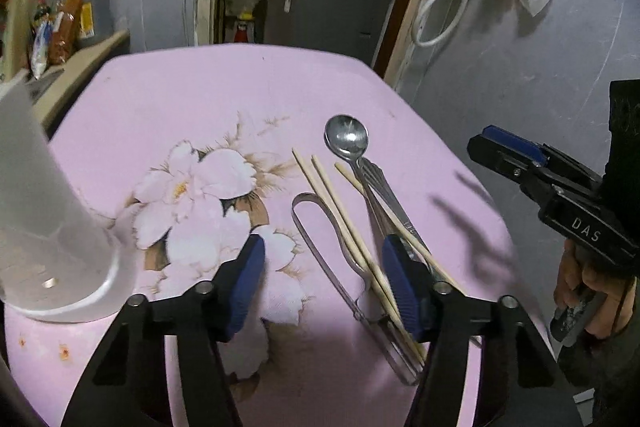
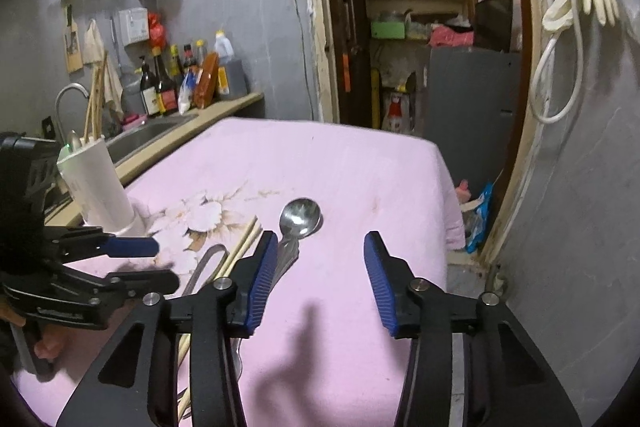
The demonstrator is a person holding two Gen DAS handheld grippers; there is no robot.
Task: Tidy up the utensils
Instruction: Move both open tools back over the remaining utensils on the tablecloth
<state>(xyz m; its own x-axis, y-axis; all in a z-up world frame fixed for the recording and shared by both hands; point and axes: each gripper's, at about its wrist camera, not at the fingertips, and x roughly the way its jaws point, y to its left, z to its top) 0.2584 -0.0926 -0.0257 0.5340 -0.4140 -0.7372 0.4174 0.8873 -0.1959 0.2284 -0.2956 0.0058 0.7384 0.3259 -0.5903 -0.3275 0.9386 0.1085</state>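
Note:
On the pink flowered tablecloth [image 1: 208,99] lies a heap of utensils: a steel spoon [image 1: 346,138], a fork [image 1: 378,179], wooden chopsticks [image 1: 340,215] and metal tongs [image 1: 316,247]. My left gripper [image 1: 325,251] hovers open just over the heap, with the tongs and chopsticks below the gap and its right pad above the handles. My right gripper [image 2: 321,241] is open with nothing in it, and the spoon [image 2: 301,217] lies just beyond its left finger. A white holder [image 2: 98,187] at the table's left edge holds chopsticks and a spoon.
A counter with a sink [image 2: 152,133] and bottles [image 2: 168,87] runs behind the table's left side. An open doorway [image 2: 420,27] lies beyond the far edge. Gloves and a hose [image 2: 576,7] hang on the right wall. The table's right edge [image 2: 448,211] drops to the floor.

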